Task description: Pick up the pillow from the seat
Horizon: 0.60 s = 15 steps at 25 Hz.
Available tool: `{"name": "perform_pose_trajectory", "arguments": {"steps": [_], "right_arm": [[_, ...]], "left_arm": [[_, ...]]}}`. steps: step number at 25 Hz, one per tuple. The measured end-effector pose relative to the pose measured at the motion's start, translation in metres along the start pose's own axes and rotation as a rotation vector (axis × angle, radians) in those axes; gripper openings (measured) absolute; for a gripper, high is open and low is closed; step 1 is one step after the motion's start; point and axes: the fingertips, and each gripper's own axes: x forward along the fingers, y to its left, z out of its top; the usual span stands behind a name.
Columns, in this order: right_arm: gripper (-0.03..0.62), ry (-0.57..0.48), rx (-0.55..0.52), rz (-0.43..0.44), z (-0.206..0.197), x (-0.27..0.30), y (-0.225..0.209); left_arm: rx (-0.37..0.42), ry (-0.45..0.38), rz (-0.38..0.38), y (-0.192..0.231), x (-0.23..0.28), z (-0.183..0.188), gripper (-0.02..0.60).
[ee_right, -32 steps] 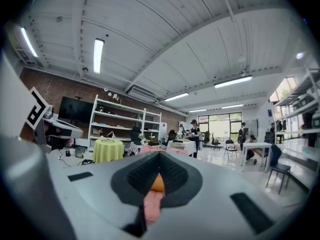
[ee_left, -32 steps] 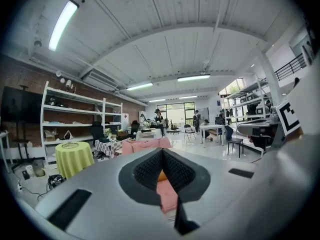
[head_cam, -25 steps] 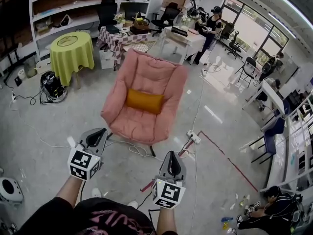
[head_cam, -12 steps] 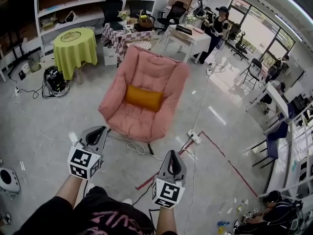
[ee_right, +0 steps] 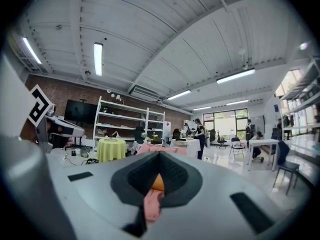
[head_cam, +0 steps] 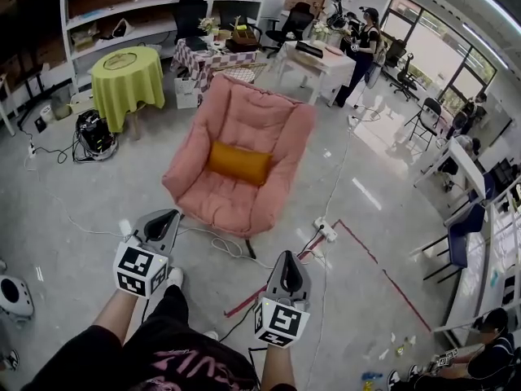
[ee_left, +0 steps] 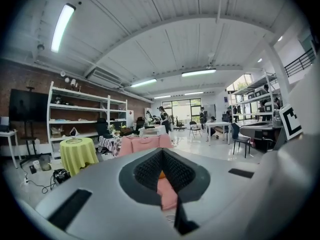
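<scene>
Orange against pink: the pillow lies across the padded armchair, where the seat meets the backrest. From the head view it sits well apart from both tools, with bare grey floor and a loose white cable in between. The left gripper and the right gripper are held low in front of the person, each pointing toward the chair, marker cubes nearest the camera.

That view does not show how the jaws stand; the gripper views do. On each tool the dark ribbed pads are pressed together at the tips, clenched on nothing. Through the notch below them, each gripper view catches only a sliver of the orange pillow above a strip of pink cushion, far off.

The gripper views also take in the vaulted ceiling and its tube lights, which the head view misses. The head view alone gives the layout: a round table with a yellow-green cloth to the chair's left, white shelving behind, a power strip and red floor tape on the right.
</scene>
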Motion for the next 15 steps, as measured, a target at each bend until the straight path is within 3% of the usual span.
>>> {"name": "perform_pose_trajectory", "arguments": {"steps": [15], "right_arm": [[0.018,0.017,0.02,0.001,-0.01,0.085,-0.008]], "left_arm": [[-0.016,0.013,-0.038,0.03,0.089,-0.008,0.008]]}}
